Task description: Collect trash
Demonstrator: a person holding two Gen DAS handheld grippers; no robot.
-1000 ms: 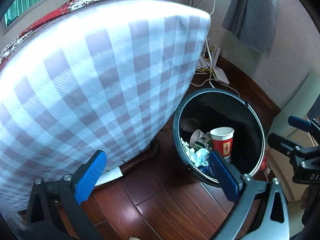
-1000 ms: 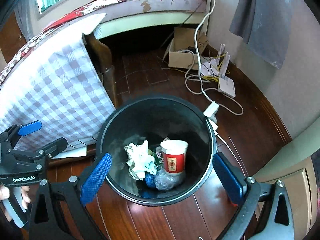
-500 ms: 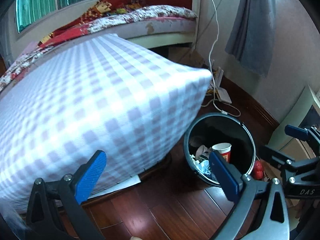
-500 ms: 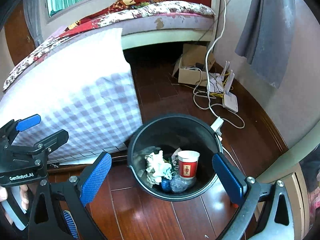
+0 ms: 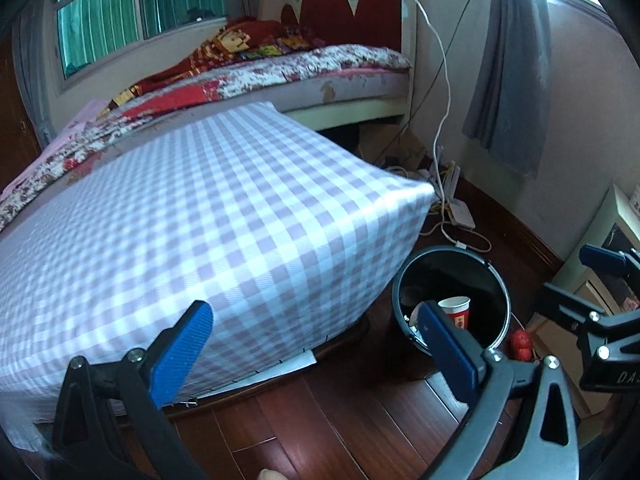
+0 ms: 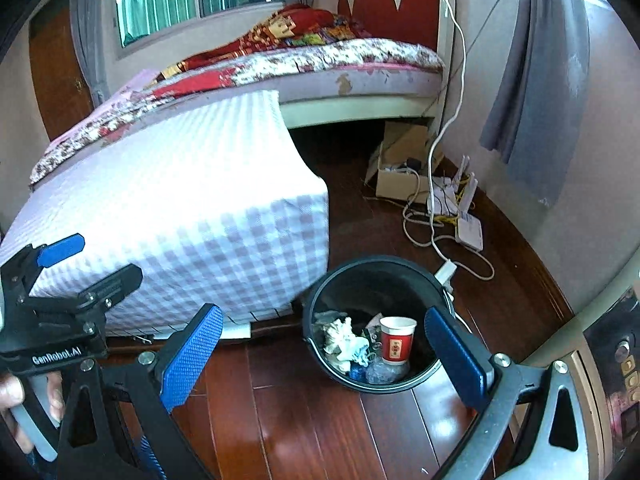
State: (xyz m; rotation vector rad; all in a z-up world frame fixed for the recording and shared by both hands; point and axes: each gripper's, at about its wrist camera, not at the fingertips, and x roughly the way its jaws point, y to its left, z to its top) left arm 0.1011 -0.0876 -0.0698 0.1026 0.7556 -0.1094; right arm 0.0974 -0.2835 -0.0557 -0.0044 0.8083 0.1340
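Observation:
A black round bin (image 6: 320, 312) stands on the wooden floor beside a checked cushion seat. It holds a red paper cup (image 6: 397, 344), crumpled white tissue (image 6: 342, 342) and a clear wrapper. The bin also shows in the left wrist view (image 5: 502, 292), with the cup (image 5: 456, 310) inside. My right gripper (image 6: 324, 360) is open and empty, raised above and short of the bin. My left gripper (image 5: 316, 348) is open and empty, in front of the cushion, left of the bin. Each gripper shows at the edge of the other's view.
A large lilac checked cushion (image 5: 200, 216) fills the left. A bed (image 6: 320, 60) lies behind. A cardboard box (image 6: 400, 168), white cables and a router (image 6: 468, 232) lie on the floor by the wall. A small red object (image 5: 520, 342) sits right of the bin.
Both grippers have pulled up and back from the bin, which now looks smaller and farther. The bed and window have come into view. Both stay open.

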